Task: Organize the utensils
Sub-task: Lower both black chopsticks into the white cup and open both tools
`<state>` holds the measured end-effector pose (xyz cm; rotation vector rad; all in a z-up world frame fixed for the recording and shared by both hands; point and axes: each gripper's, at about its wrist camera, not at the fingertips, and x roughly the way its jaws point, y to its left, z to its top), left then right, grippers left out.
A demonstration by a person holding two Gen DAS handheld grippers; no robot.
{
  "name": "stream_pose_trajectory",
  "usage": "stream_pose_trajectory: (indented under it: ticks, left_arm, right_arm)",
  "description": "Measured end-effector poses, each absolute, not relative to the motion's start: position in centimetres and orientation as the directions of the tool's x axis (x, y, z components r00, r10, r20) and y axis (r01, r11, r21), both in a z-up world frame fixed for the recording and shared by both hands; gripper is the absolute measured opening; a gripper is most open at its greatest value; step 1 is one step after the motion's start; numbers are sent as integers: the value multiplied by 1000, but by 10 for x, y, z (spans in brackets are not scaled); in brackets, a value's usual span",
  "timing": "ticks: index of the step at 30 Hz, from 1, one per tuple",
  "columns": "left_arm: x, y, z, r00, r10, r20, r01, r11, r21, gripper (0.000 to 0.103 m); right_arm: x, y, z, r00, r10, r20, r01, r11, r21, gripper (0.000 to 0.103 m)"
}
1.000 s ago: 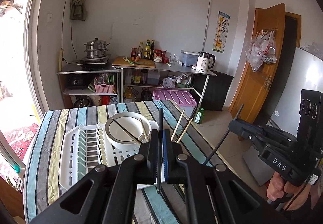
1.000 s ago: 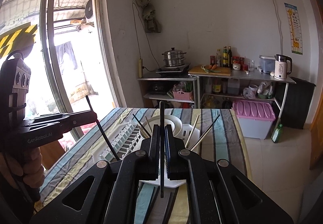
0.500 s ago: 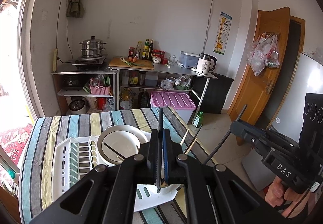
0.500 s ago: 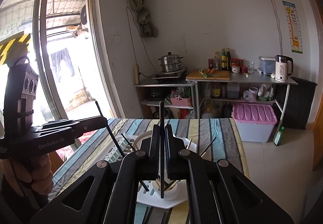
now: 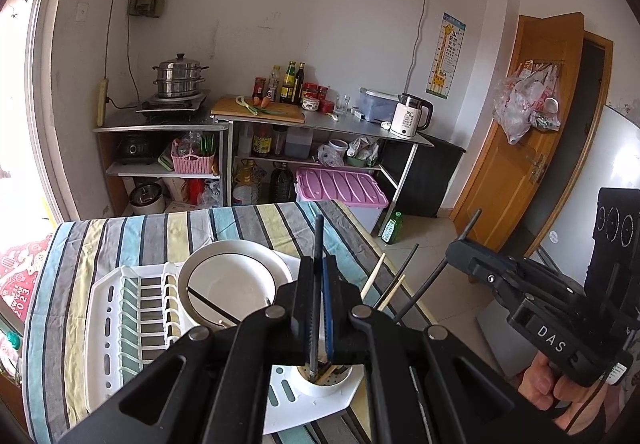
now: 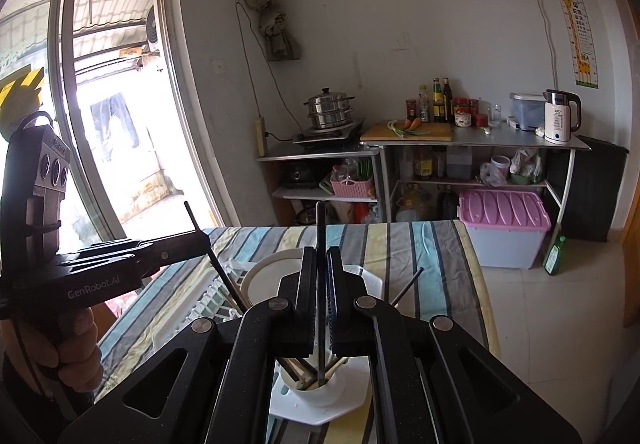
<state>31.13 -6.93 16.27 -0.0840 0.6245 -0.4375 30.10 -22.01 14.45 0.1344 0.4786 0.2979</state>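
Both pairs of jaws are clenched, and each one is pinching a single dark chopstick. I am holding the left gripper (image 5: 318,284) with its black chopstick (image 5: 319,240) upright, the lower tip going down into the white utensil cup (image 5: 320,384), because a thin stick is entering a narrow mouth more easily when it is vertical. I am doing the same with the right gripper (image 6: 321,284): its chopstick (image 6: 321,228) is standing straight between the jaws, with its lower end already inside the cup (image 6: 316,392). I am judging that the grip is firm so the sticks are not swinging. Other chopsticks, wooden and black, are already leaning in this cup. It is sitting at the corner of the white dish rack (image 5: 108,324), which is also carrying a plate (image 5: 236,280) and is lying on the striped desk (image 5: 132,232). I am thinking both sticks are almost ready for letting go.
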Motion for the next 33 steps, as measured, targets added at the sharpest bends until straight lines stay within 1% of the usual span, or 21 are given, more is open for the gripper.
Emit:
stream_pose_trajectory:
  ticks: [6,12,13,15,20,25,28,30,31,33]
  left_arm:
    - [319,-69,141,702,-406,-585,353,912,-209,4]
    - [320,-61,134,709,-392,-586,333,919,-211,5]
    - [320,-59,133,712,-388,-585,330,921,-209,5]
    - [322,-56,129,707,-376,-599,313,926,-212,1]
    - [330,-47,111,693,-342,-635,270,939,-211,1]
    - [326,-44,107,699,-343,-628,268,939,-215,1]
    - [322,-43,107,704,-349,-618,273,937,-217,1]
    - [317,-42,106,711,-344,-614,272,939,-211,1]
    - [314,-42,106,715,-341,-610,271,940,-207,1]
    - [306,-42,104,717,-345,-605,276,938,-209,1]
  right_arm:
    - [311,-225,125,830,303,-469,-228,951,211,4]
    - [320,-232,108,812,291,-506,-200,953,227,5]
    - [321,-234,106,814,283,-507,-193,955,224,5]
    - [323,-237,104,814,280,-509,-184,955,231,5]
    - [324,-242,102,811,277,-515,-179,956,233,5]
    - [321,-241,104,806,292,-515,-190,952,242,6]
    - [321,-239,103,801,286,-526,-196,955,221,6]
    - [319,-238,102,800,281,-530,-197,958,209,9]
    - [318,-240,101,800,280,-530,-196,958,209,15]
    - [315,-241,100,800,282,-530,-195,957,214,16]
